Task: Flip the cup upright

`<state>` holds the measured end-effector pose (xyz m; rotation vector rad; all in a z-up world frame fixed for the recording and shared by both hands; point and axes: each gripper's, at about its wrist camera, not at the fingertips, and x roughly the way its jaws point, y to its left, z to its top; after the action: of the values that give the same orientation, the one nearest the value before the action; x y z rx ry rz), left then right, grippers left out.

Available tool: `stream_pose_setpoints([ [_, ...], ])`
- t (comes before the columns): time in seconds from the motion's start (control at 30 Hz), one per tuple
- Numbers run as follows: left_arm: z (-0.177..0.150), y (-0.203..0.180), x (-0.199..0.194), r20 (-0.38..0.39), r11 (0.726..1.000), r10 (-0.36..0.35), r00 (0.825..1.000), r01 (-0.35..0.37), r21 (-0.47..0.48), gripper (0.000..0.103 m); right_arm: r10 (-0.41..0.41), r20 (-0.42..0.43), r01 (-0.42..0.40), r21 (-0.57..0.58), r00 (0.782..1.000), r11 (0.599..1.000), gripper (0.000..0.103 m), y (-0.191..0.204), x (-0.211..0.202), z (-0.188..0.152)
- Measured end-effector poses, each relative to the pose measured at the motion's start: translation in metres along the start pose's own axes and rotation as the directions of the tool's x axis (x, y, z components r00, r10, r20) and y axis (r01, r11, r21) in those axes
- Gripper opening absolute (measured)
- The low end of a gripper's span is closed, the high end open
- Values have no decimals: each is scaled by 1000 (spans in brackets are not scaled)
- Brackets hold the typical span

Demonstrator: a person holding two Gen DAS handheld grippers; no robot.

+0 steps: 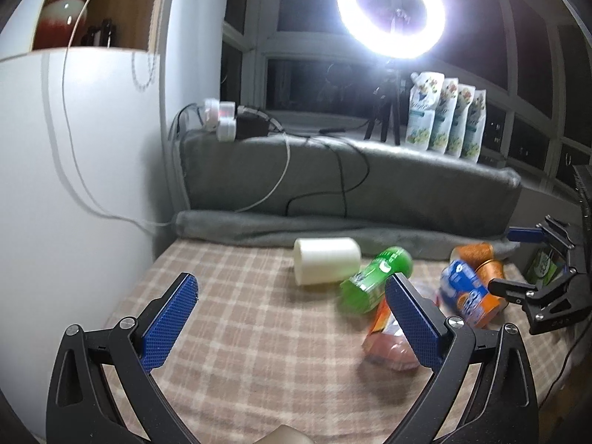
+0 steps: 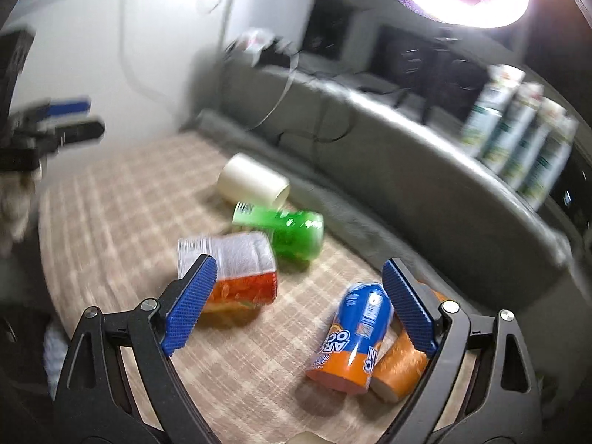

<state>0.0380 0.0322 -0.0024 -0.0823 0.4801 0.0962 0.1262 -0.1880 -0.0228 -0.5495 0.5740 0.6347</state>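
Note:
Several cups lie on their sides on a checked cloth. A cream cup lies farthest back. A green cup lies beside it. A red-and-white cup lies nearer. A blue-and-orange cup lies against an orange cup. My left gripper is open and empty, short of the cups. My right gripper is open and empty above the cups; it also shows in the left wrist view. The left gripper shows at the left of the right wrist view.
A grey padded ledge borders the cloth at the back, with cables, a ring light on a tripod, and a row of pouches. A white curved wall stands on the left.

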Motion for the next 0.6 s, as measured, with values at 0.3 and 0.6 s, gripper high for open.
stream_pose_setpoints([
  [0.3, -15, 10, 13, -80, 1000, 11, 997, -12, -8, 101, 123, -102, -135, -119, 987, 984, 70, 1, 46, 13],
  [0.6, -27, 20, 19, -128, 999, 36, 991, -40, -31, 101, 132, -237, -247, -563, 962, 789, 70, 57, 61, 13],
])
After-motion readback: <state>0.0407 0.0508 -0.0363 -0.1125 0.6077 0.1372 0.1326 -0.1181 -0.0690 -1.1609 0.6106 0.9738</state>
